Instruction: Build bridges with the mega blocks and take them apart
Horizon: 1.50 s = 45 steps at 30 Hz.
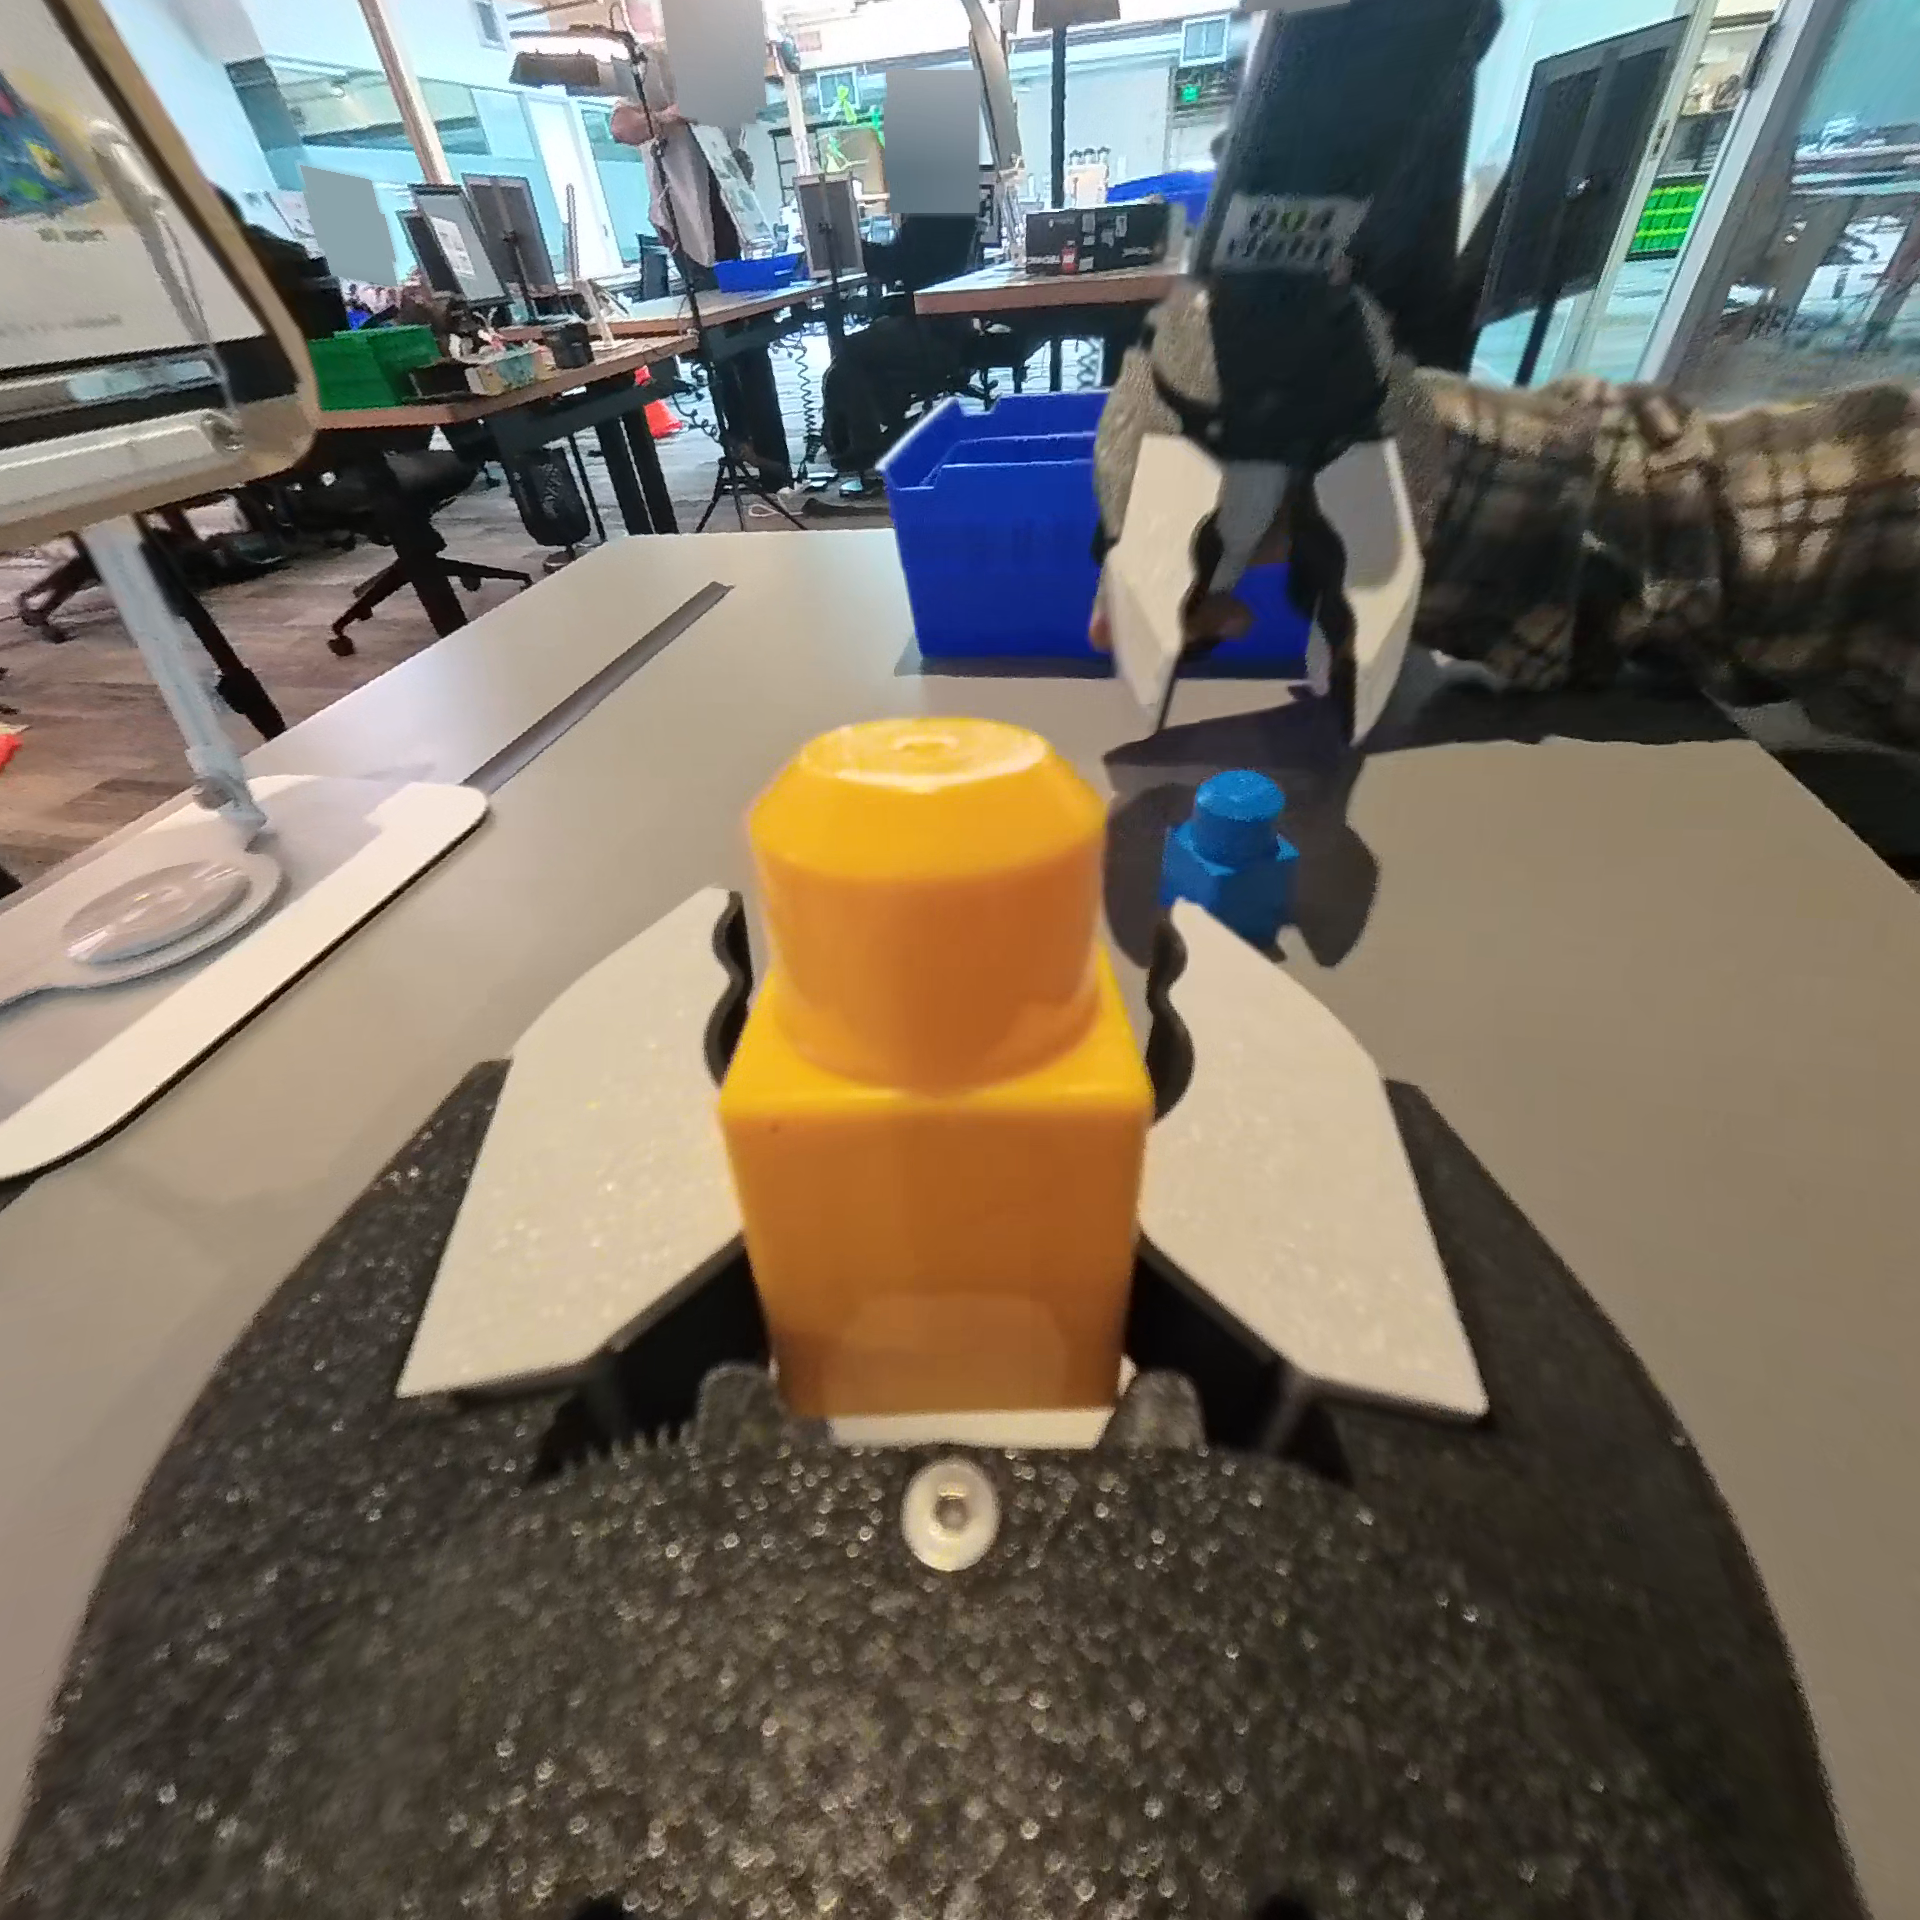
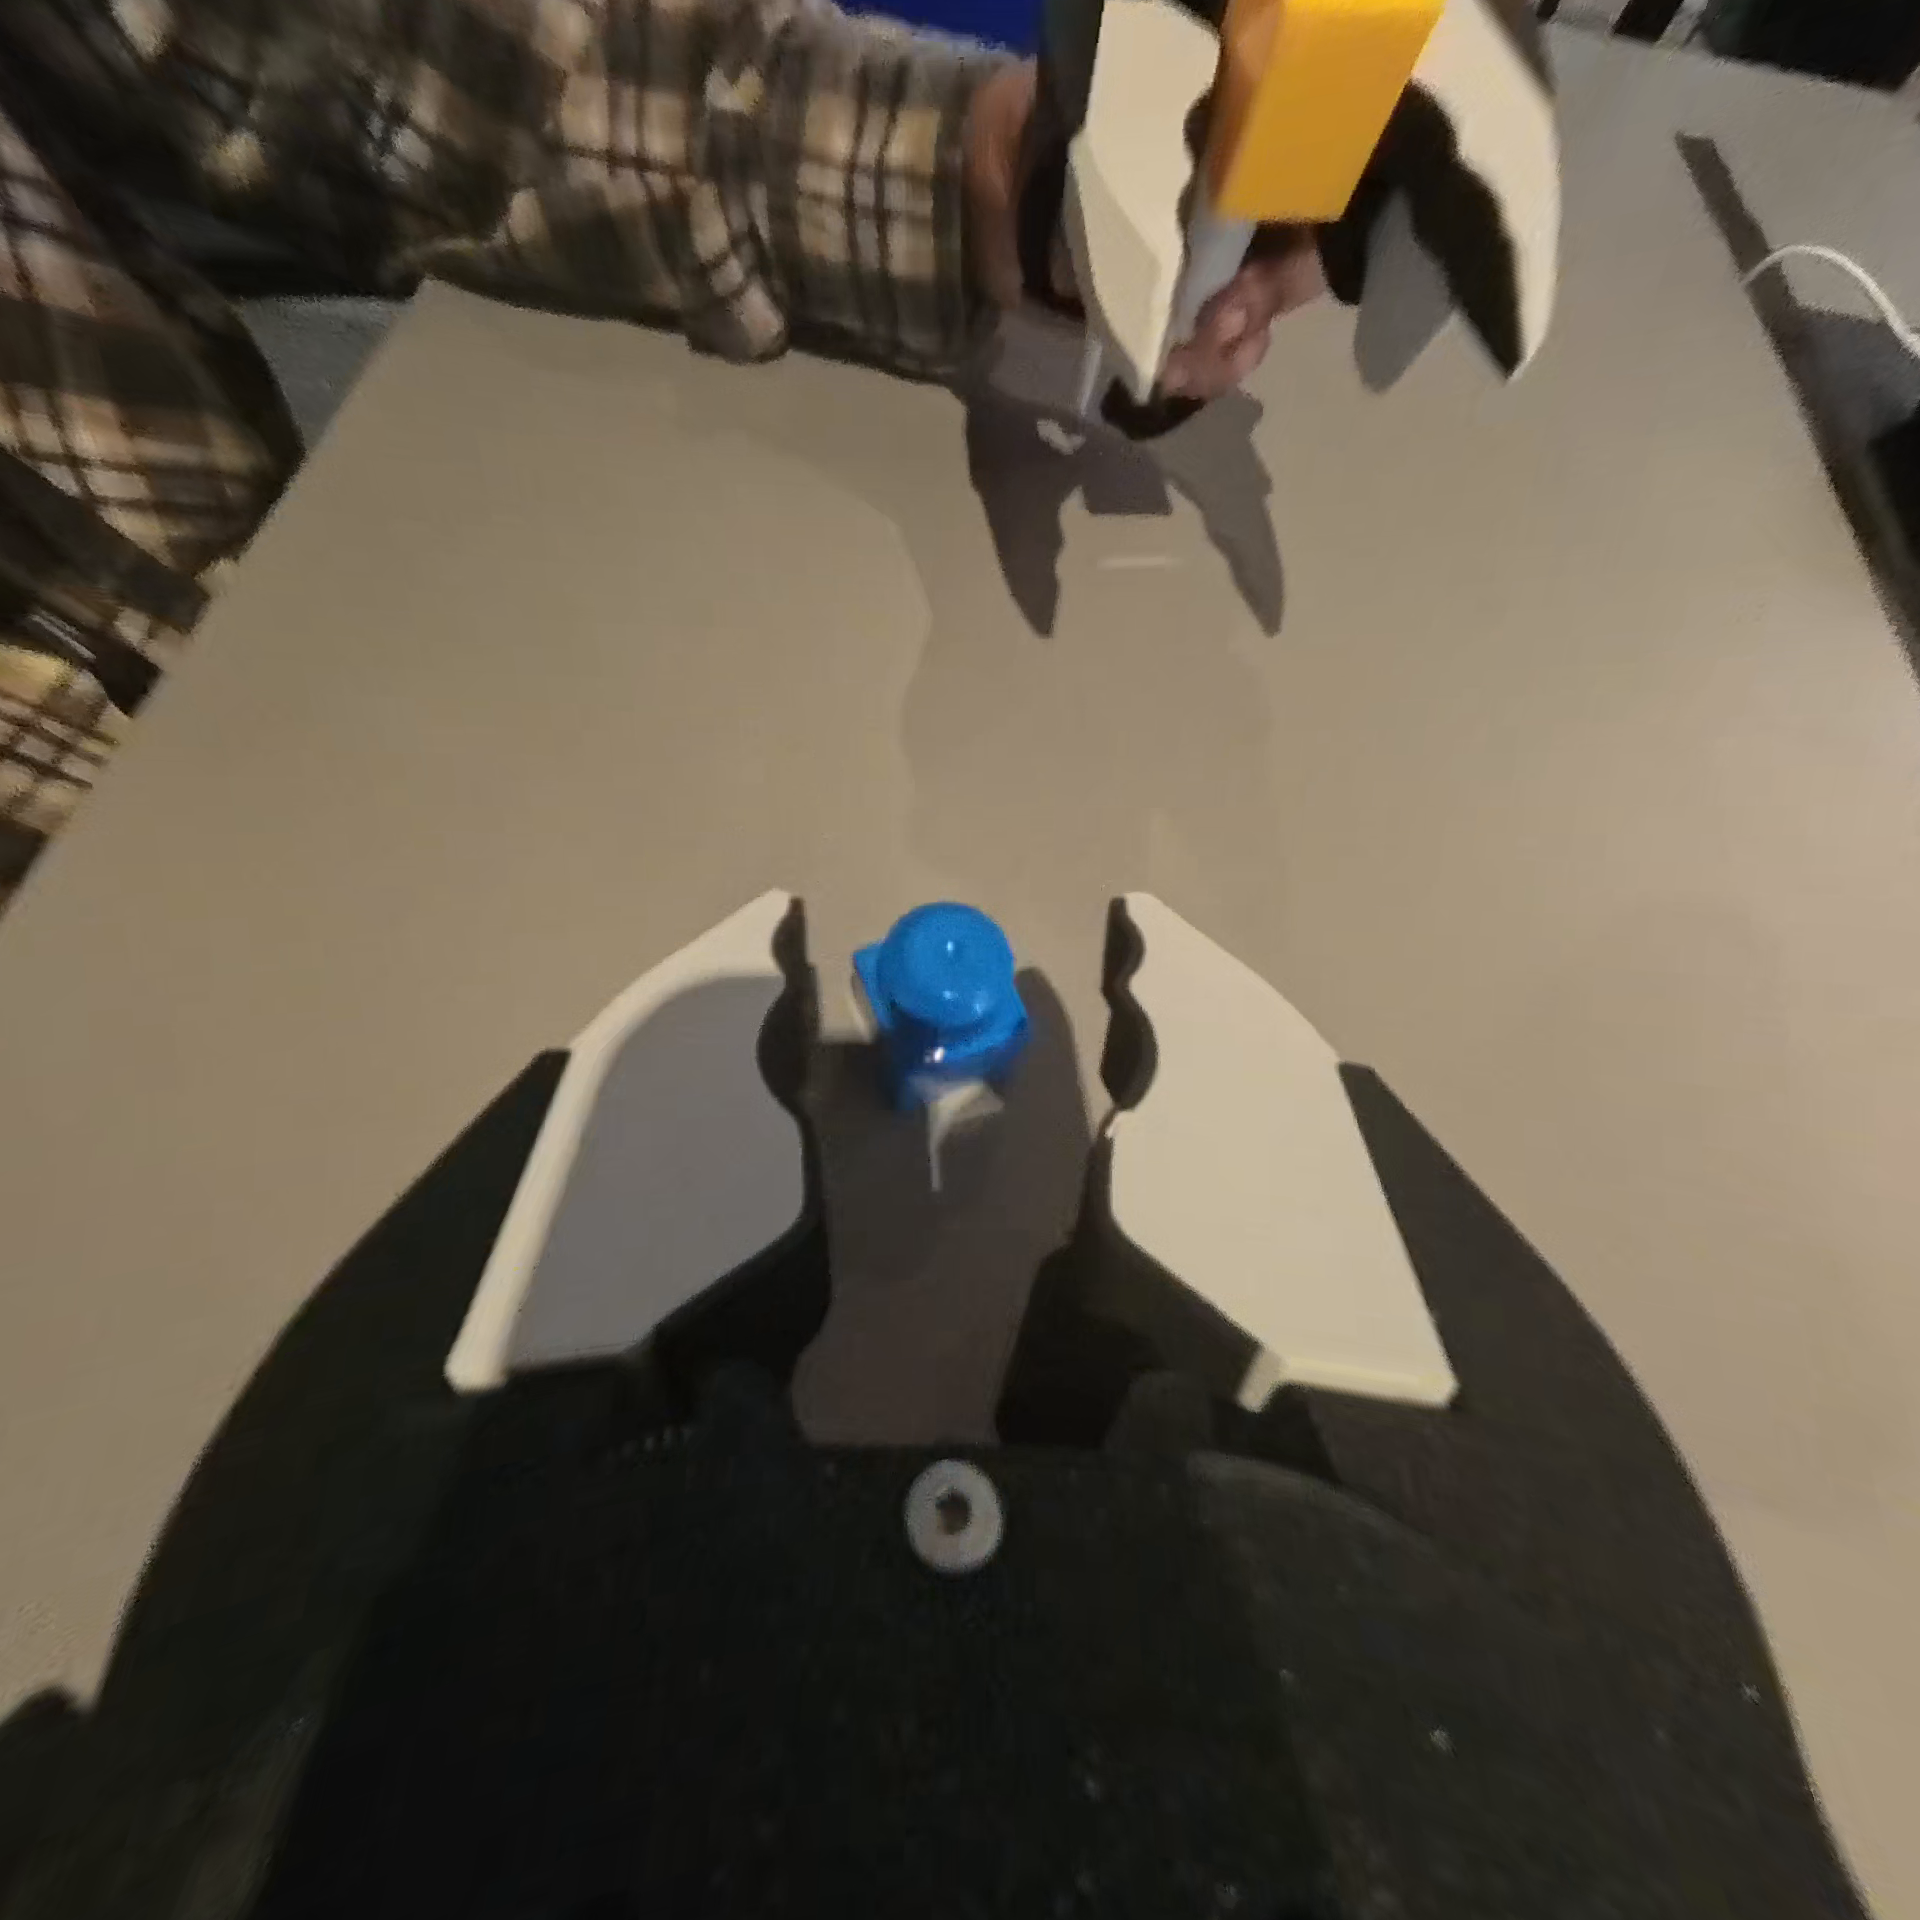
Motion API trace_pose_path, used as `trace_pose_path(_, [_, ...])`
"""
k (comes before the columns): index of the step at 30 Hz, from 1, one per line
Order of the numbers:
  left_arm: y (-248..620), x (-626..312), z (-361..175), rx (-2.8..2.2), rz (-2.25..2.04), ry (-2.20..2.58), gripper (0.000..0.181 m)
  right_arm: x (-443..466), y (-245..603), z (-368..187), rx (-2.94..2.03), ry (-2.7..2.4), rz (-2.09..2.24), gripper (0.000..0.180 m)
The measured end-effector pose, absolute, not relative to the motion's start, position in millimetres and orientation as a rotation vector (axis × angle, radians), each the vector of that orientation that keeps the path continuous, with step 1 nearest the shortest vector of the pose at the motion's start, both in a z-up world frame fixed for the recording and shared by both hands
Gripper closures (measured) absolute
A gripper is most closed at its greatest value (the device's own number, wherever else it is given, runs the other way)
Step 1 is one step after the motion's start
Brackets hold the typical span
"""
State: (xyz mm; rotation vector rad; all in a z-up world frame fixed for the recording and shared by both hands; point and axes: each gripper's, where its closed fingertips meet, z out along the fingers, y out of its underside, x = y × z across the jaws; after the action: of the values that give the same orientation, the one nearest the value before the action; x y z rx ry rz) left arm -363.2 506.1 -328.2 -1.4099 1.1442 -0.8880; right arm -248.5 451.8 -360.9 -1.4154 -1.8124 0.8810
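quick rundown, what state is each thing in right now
left gripper: shut on the orange block
orange block: held off the table, stud pointing forward
right gripper: open, above the blue block
blue block: upright on the table, not gripped
blue bin: on the table, contents not visible

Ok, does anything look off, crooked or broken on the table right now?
Nothing stands out. The blue block stands upright on the grey table below the open right gripper. The left gripper holds the orange block squarely.
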Motion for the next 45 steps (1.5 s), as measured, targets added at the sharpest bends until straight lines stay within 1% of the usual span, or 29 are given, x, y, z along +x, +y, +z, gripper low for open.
trace_pose_path(2, [503, -358, -329, -1.405, -0.899, 1.155, 0.107, -249, 455, -376, -1.422, -1.84, 0.858, 0.123])
trace_pose_path(3, [501, -355, -330, -1.405, -0.901, 1.162, 0.107, -251, 454, -381, -1.418, -1.847, 0.885, 0.125])
trace_pose_path(4, [500, -353, -331, -1.405, -0.904, 1.171, 0.107, -254, 453, -384, -1.414, -1.85, 0.913, 0.131])
trace_pose_path(6, [497, -348, -333, -1.402, -0.916, 1.182, 0.107, -257, 451, -391, -1.404, -1.869, 0.952, 0.15])
trace_pose_path(7, [496, -346, -334, -1.4, -0.927, 1.186, 0.107, -260, 449, -391, -1.4, -1.864, 0.981, 0.15])
trace_pose_path(11, [491, -340, -335, -1.393, -0.95, 1.197, 0.107, -267, 451, -386, -1.51, -1.77, 1.024, 0.15])
trace_pose_path(13, [490, -338, -332, -1.382, -0.968, 1.184, 0.107, -271, 460, -362, -1.511, -1.686, 0.994, 0.15])
trace_pose_path(15, [490, -337, -327, -1.369, -1.007, 1.151, 0.107, -281, 476, -325, -1.512, -1.587, 0.953, 0.151])
trace_pose_path(17, [489, -335, -324, -1.36, -1.036, 1.125, 0.107, -298, 482, -296, -1.536, -1.58, 0.954, 0.15])
trace_pose_path(21, [488, -332, -322, -1.355, -1.016, 1.12, 0.107, -336, 490, -274, -1.533, -1.608, 0.905, 0.15])
trace_pose_path(25, [487, -331, -315, -1.334, -1.005, 1.103, 0.107, -361, 487, -275, -1.54, -1.579, 0.939, 0.151])
trace_pose_path(33, [487, -325, -318, -1.354, -0.961, 1.108, 0.106, -382, 481, -281, -1.612, -1.504, 0.957, 0.15])
trace_pose_path(45, [486, -327, -307, -1.356, -0.935, 1.079, 0.109, -384, 480, -272, -1.578, -1.455, 0.958, 0.151])
